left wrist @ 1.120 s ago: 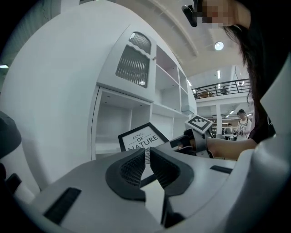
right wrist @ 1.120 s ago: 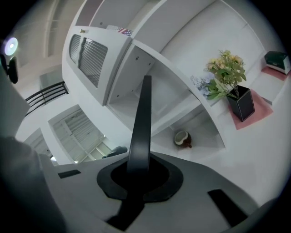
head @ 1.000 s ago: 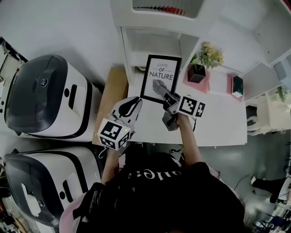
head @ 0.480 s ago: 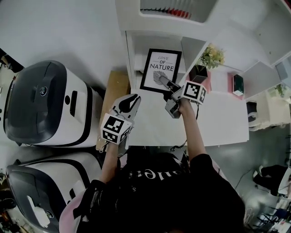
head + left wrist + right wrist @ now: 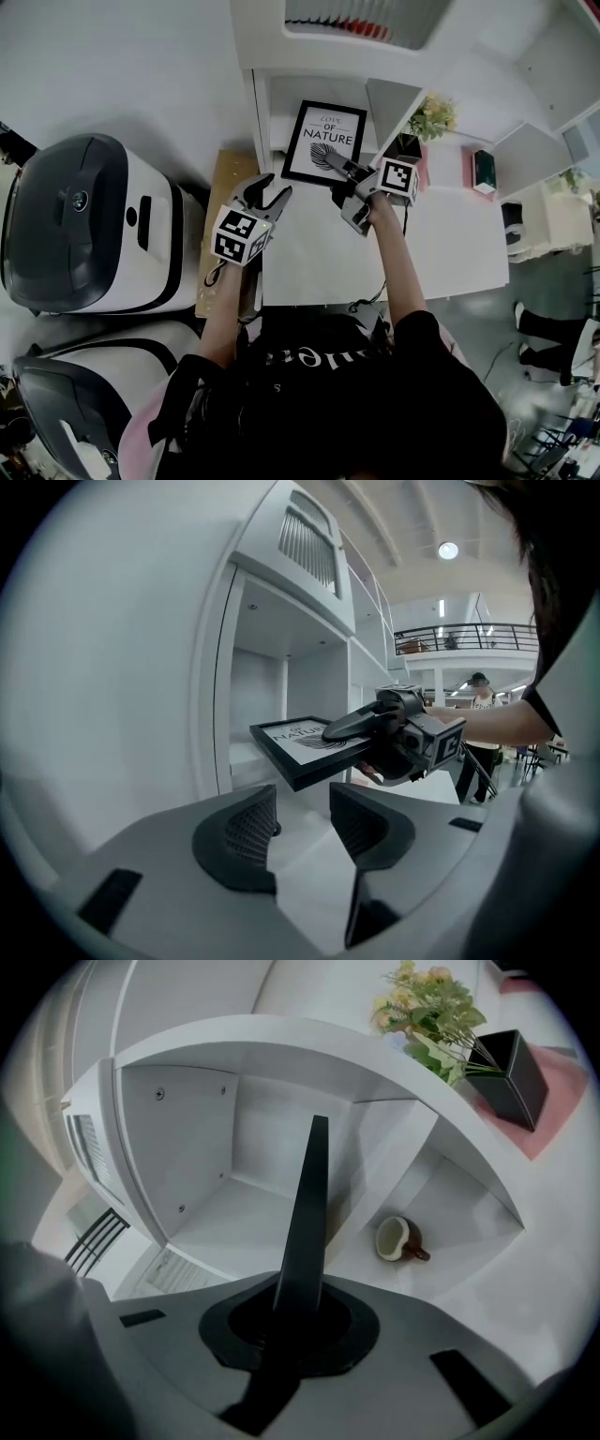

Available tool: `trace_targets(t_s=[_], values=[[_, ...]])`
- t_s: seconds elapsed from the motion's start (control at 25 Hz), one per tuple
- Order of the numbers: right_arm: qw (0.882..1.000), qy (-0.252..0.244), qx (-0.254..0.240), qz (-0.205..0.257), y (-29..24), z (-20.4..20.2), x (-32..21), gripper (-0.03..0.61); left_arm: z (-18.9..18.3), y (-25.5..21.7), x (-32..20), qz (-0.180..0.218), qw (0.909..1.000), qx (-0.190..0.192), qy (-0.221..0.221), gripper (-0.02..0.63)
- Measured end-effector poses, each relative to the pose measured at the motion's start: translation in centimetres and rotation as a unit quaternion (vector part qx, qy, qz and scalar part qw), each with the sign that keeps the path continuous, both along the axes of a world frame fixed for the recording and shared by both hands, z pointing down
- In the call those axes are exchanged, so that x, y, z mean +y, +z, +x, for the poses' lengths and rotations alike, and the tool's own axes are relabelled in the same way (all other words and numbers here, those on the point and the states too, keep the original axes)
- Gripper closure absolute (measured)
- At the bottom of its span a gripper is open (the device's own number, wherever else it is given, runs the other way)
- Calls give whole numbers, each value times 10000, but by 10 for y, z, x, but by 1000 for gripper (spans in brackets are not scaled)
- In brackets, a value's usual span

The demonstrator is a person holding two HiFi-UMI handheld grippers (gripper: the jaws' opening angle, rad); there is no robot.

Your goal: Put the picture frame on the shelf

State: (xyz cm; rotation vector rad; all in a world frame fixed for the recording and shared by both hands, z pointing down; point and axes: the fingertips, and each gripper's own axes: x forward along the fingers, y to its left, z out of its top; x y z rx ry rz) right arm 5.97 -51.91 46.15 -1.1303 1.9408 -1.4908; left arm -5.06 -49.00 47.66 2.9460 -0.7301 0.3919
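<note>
The black picture frame (image 5: 324, 143), printed with "NATURE" and a feather, is held tilted in front of the white shelf (image 5: 267, 103) and its lower compartment. My right gripper (image 5: 339, 169) is shut on the frame's near right edge. The right gripper view shows the frame (image 5: 309, 1204) edge-on between the jaws, facing the open compartment (image 5: 206, 1157). My left gripper (image 5: 265, 192) hovers to the frame's left, apart from it. Its jaws have just been opening and nothing is between them. From the left gripper (image 5: 300, 822) view, the frame (image 5: 300, 744) sits beyond my jaws in the right gripper (image 5: 375, 726).
A plant in a black pot (image 5: 422, 122) stands on a pink mat right of the shelf. A small brown and white cup (image 5: 398, 1239) lies in the lower right cubby. Two large white and grey machines (image 5: 84, 225) stand left of the white table (image 5: 319, 262).
The right gripper has carried the frame further toward the shelf opening. The left gripper has moved forward beside it, and its jaws, shut before, now stand open.
</note>
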Motion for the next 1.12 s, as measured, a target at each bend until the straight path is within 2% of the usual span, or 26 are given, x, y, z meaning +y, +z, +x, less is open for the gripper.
trace_targets(t_s=[0.16,0.24,0.4,0.64,1.12], values=[[9995,9,-288,-117,6,4,-5,522,17,8,-8,-314,9993,160,80,411],[9992,-7,-365,-170,7,3,-6,522,26,7,-8,-470,9981,374,139,399],[9981,-6,-593,-193,9,4,-7,522,38,3,-9,-745,9941,768,168,379],[9977,-122,-649,-125,8,3,-9,522,52,-1,-3,-1155,9848,1253,348,333],[9964,-5,-843,-79,8,18,-7,520,69,0,-18,-1604,9735,1628,11,328]])
